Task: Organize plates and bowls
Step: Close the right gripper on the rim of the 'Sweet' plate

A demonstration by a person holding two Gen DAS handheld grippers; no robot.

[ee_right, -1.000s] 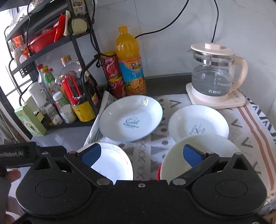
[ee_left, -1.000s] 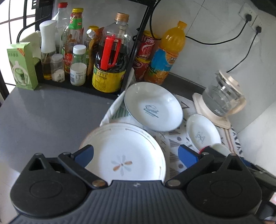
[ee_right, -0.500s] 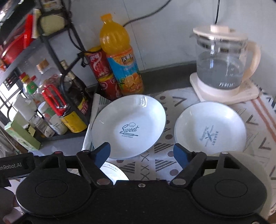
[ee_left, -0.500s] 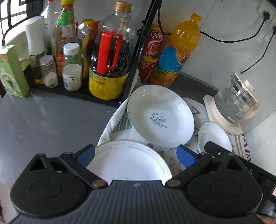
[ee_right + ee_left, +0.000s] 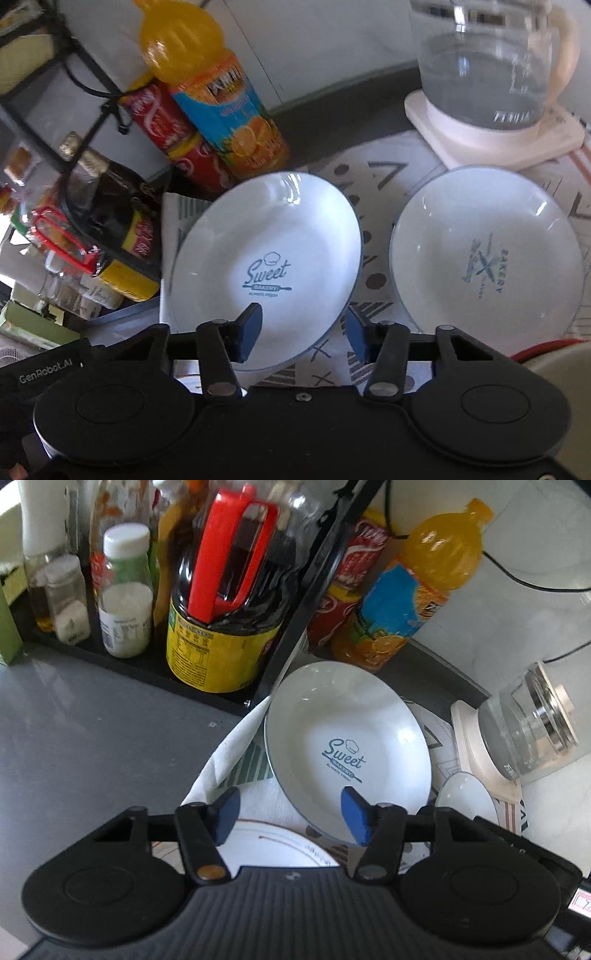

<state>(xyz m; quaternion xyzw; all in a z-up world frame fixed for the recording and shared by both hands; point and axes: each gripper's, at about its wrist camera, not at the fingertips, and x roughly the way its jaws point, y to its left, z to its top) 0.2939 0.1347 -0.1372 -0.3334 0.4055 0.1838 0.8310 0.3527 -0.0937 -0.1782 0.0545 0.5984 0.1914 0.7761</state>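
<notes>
Bright daylight, motion blur (fisheye-warped edges).

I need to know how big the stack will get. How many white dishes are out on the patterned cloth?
4 in view: the Sweet plate rear left, the Bakery plate rear right, the gold-rimmed plate front left, a bowl front right. Others may be hidden.

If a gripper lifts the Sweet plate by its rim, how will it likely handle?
The Sweet plate looks glossy, with bright glints on it, so its rim is probably slippery between the pads. It appears to be stiff ceramic, likely breakable if dropped. It rests on a patterned cloth, so a push may drag or bunch the cloth rather than slide the plate cleanly.
</notes>
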